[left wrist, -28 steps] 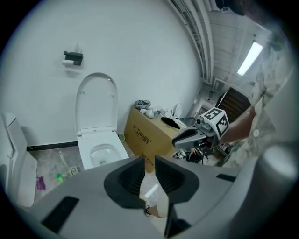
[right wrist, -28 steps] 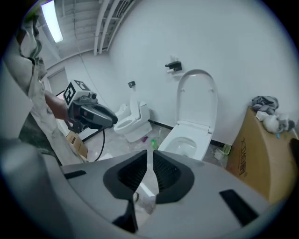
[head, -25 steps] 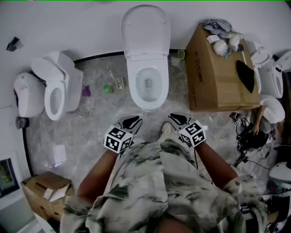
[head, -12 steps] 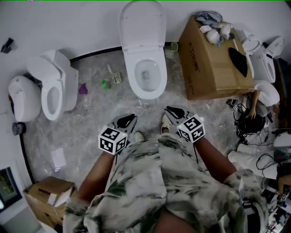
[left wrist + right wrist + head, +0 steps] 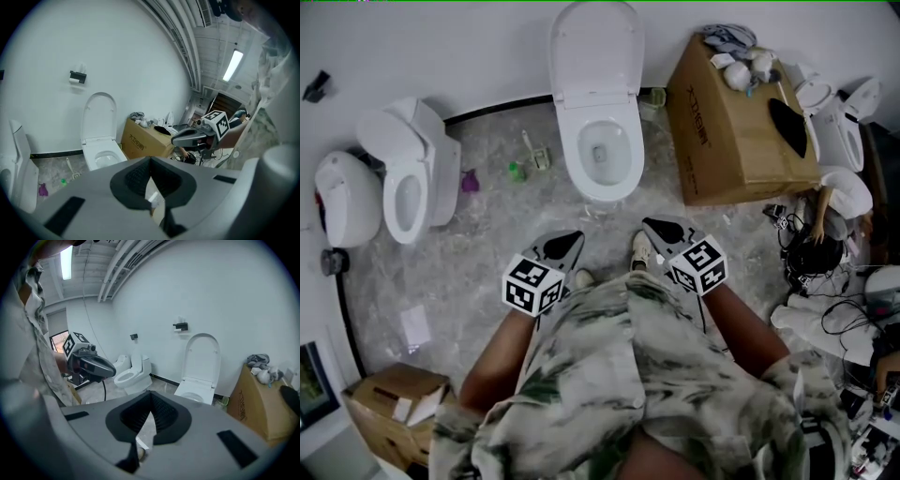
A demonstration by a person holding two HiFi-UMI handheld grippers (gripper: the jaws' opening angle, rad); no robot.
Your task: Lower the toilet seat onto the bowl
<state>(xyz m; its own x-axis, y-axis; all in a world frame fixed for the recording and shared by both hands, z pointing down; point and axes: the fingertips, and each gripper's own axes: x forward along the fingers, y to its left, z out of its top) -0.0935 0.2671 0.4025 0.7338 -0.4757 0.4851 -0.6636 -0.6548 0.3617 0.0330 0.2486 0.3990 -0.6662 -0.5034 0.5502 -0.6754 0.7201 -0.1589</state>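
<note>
We hold left gripper (image 5: 569, 245) and right gripper (image 5: 655, 227) over the middle of the floor (image 5: 469, 253), jaws of both just closed, pressed together, empty, toilet seat (image 5: 595, 52) raised upright above its bowl (image 5: 600, 178) at the floor's far edge.

The person wears a loose, pale shirt (image 5: 619, 375) printed with dark green leafy patches; its sleeves leave the forearms bare. Just beyond the shirt's front hem show light-coloured shoes (image 5: 642, 249). Also beyond that hem, the left gripper (image 5: 575, 241) and the right gripper (image 5: 652, 226) have smooth grey shells that taper to dark tips. Each carries a white cube (image 5: 532, 286) with black square markers at the end nearest the shirt. In the two gripper views, each shell frames black ribbed pads (image 5: 136, 178), and black rectangular insets (image 5: 236, 448) sit in the grey to either side.
</note>
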